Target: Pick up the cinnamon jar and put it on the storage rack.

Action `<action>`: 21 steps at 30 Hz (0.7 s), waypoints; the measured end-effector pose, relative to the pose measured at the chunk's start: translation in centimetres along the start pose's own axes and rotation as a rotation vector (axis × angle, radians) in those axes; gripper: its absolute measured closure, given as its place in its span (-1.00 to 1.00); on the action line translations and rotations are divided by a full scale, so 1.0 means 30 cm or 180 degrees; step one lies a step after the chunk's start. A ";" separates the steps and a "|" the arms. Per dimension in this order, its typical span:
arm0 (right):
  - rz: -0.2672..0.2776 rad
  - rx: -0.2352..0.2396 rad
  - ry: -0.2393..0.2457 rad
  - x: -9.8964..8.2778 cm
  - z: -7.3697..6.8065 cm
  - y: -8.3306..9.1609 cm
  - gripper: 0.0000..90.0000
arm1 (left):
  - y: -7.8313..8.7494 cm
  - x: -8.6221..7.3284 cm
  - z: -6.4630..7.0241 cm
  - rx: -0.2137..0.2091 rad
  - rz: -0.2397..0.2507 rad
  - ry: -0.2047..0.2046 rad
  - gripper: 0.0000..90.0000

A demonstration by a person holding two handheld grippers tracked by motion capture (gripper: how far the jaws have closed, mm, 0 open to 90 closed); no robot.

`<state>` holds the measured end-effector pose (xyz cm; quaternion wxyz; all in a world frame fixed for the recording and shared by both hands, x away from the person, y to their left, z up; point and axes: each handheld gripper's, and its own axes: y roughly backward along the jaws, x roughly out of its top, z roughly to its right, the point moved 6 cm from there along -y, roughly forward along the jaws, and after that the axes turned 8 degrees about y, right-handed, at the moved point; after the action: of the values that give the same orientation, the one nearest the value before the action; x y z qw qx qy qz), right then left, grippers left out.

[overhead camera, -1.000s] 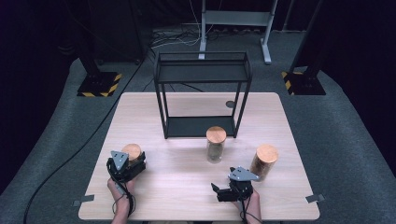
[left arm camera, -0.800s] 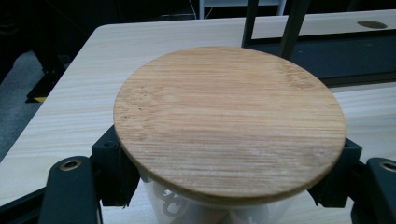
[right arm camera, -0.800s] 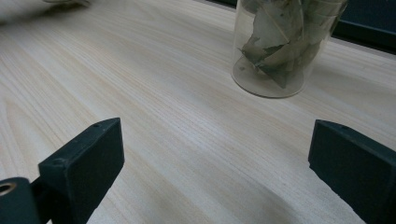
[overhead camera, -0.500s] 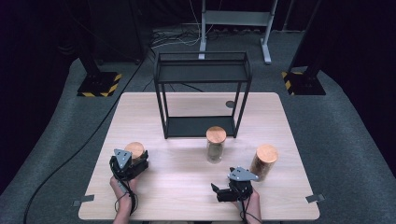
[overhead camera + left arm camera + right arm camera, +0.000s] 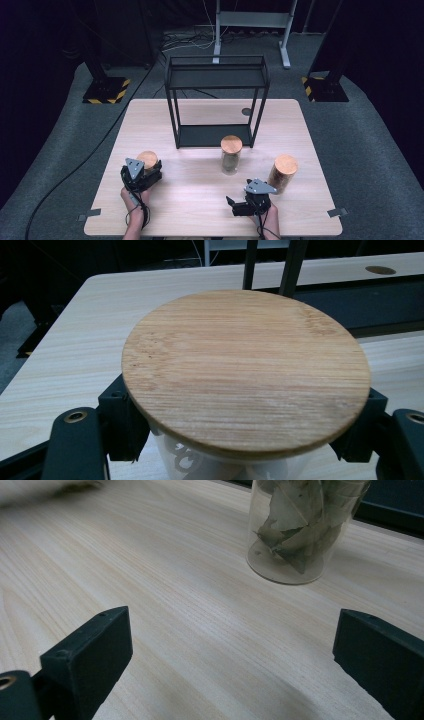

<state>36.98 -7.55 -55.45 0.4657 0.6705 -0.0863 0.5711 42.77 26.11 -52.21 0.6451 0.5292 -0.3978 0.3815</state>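
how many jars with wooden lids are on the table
3. One jar sits front left, clamped in the left tongs. A second jar stands mid-table just in front of the black rack. The third jar stands to the right, near the right tongs.

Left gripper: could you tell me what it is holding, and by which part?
The left gripper clamps the jar by its glass body, just under the bamboo lid.

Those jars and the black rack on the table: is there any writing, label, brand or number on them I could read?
None can be read.
Jar with the wooden lid in the left gripper: a dark mark shows on the glass under the lid, cut off, unreadable.
Jar of dried leaves: no label in sight.
Third jar and black rack: no writing shows.
Yellow-and-black striped stand feet: stripes, no words.
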 end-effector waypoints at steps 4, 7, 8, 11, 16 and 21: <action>-0.0001 -0.0009 -0.0004 0.000 0.001 0.000 -0.96 | -0.003 0.003 0.009 -0.0013 0.0000 -0.0010 -0.45; -0.0001 -0.0008 -0.0006 0.000 0.001 0.000 -0.96 | -0.008 0.006 0.015 -0.0021 0.0006 -0.0007 -0.45; -0.0002 -0.0005 -0.0007 0.000 0.001 0.000 -0.96 | -0.009 0.007 0.017 -0.0021 0.0007 -0.0003 -0.45; 0.0000 -0.0006 -0.0007 0.000 0.001 0.000 -0.96 | -0.014 0.009 0.025 -0.0034 0.0007 -0.0011 -0.45; -0.0009 -0.0016 0.0006 0.000 0.000 0.000 -0.96 | -0.020 0.010 0.040 -0.0056 -0.0005 -0.0038 -0.45; -0.0005 -0.0017 0.0004 0.000 0.000 0.000 -0.96 | -0.025 0.010 0.052 -0.0075 -0.0008 -0.0045 -0.45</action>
<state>36.98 -7.55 -55.46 0.4679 0.6690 -0.0869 0.5709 43.40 24.49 -52.02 0.6490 0.5248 -0.4061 0.3722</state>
